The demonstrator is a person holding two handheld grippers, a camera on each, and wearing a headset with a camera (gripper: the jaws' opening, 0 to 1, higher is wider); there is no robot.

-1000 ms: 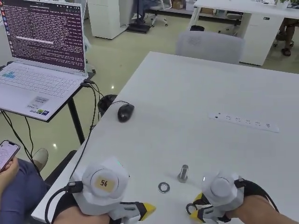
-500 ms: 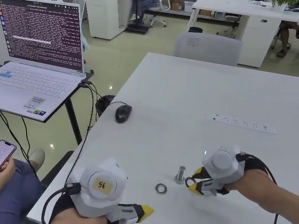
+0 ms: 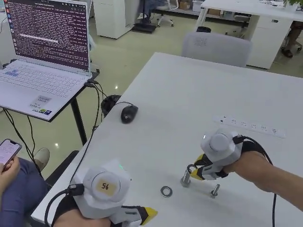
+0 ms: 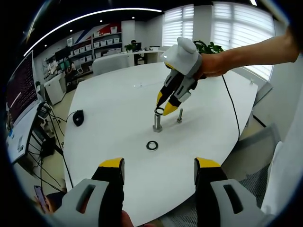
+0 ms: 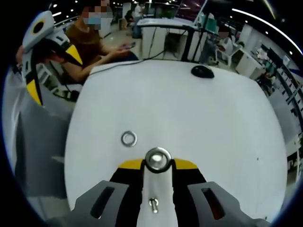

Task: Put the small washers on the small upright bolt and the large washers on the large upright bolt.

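**A:** How far along is this?

**B:** Early, I'd say. The large bolt point(image 3: 185, 178) and the small bolt point(image 3: 215, 190) both stand upright close to the near edge of the surface point(image 3: 189, 104). The small one is just beside the large one, on its right-edge side. I can't make out a washer seated on either.

**A:** And the right gripper?

**B:** The right gripper point(image 3: 195, 171) has its jaws clenched on the held washer point(image 3: 191, 168), right at the tip of the large bolt. In the left gripper view the washer sits over the bolt's top, and it doesn't look threaded down yet.

**A:** Anything else waiting?

**B:** One loose washer point(image 3: 166, 191) lies flat on the surface near the large bolt, on its left-edge side. I can't tell whether it's a small or a large one.

**A:** The left gripper?

**B:** The left gripper point(image 4: 159, 166) has its jaws released and holds nothing. It hovers at the near edge, well apart from the bolts.

**A:** So what's left?

**B:** Nearly all of it, I'd judge. The held washer has to drop onto its bolt, and the loose one has to be placed.
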